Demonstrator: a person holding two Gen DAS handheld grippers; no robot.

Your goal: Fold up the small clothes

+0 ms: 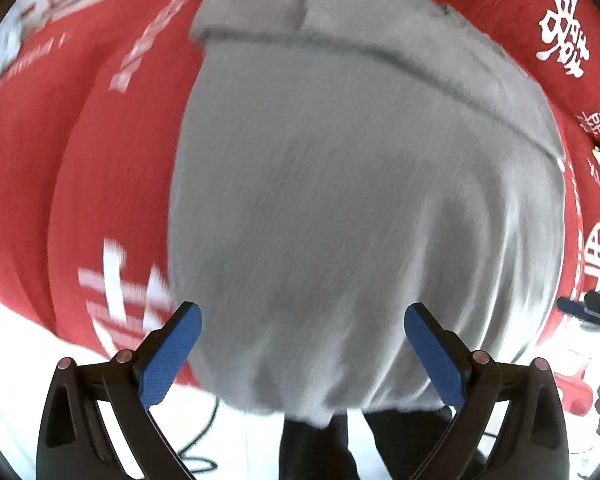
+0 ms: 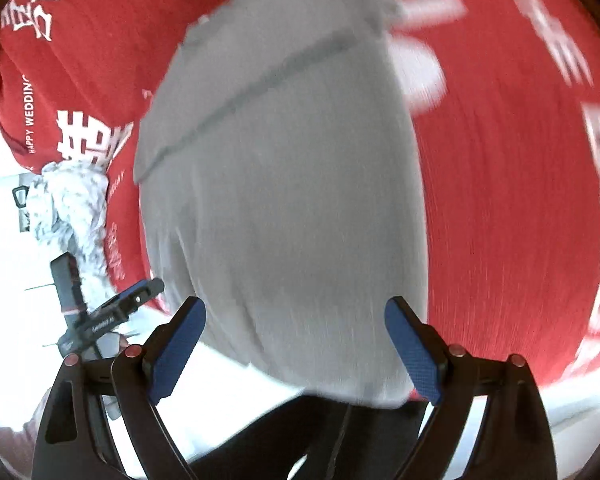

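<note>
The left hand-held gripper (image 1: 302,312) points forward and down over the near edge of the bench (image 1: 76,152), which is covered by a red cloth printed with white characters. Its blue-padded fingers (image 1: 172,356) stand wide apart, and nothing is pinched between them. A grey garment (image 1: 340,168) lies spread on the red cloth straight ahead of this gripper, filling the middle of the left wrist view. Its near hem hangs over the bench edge and sits low between the two fingers; whether a pad touches the fabric cannot be told through the blur. A folded band runs across the garment's far end. At the right edge of this view a small part of the other gripper shows.

The right hand-held gripper (image 2: 296,312) is posed much the same, aimed forward and down at the near edge. Its jaws are also spread wide and hold nothing. The same grey garment (image 2: 280,184) lies directly ahead of it, the near hem dropping between the blue fingers (image 2: 176,356). To the left in the right wrist view, the left gripper's dark body (image 2: 112,316) sits beside the garment's edge, with a pale crumpled cloth (image 2: 72,208) behind it on the bench (image 2: 500,160). Dark trouser legs (image 2: 300,432) show below the bench edge.
</note>
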